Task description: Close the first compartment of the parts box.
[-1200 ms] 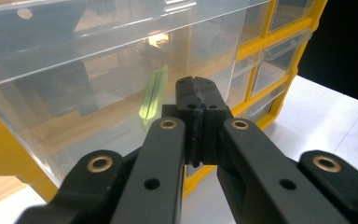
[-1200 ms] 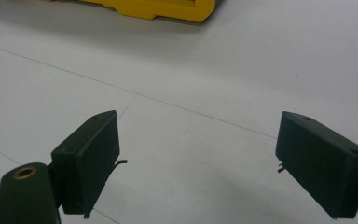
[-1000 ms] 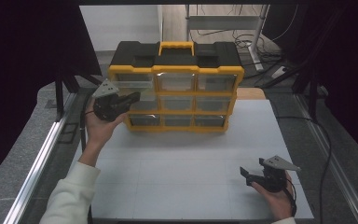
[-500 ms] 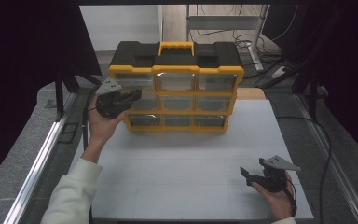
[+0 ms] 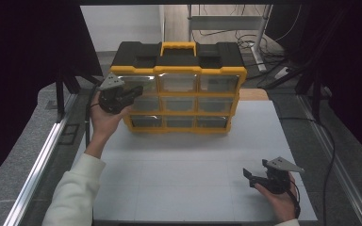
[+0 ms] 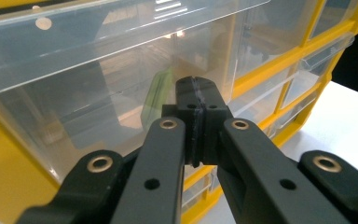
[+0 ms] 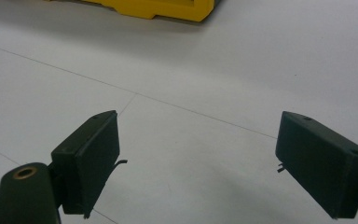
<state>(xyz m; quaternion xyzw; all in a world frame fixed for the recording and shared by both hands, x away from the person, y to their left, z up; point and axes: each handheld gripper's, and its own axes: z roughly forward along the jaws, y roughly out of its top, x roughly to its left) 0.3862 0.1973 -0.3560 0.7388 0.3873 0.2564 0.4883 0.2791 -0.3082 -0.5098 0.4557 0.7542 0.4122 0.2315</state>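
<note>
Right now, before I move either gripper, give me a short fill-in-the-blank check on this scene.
1. The left gripper is ____, at a clear plastic drawer of the yellow-and-black drawer organiser.
2. The right gripper is ____, over the white table.
3. The organiser's carry handle is coloured ____.

Missing words: shut; open; yellow

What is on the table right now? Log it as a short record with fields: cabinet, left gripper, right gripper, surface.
cabinet: yellow drawer cabinet with black top, yellow handle and clear drawers, standing at the far side of the table
left gripper: left gripper, jaws shut with nothing between them, tips at the clear front of a left-column drawer; something green shows inside
right gripper: right gripper, jaws open and empty, low over the table near its right front corner
surface: white table
</note>
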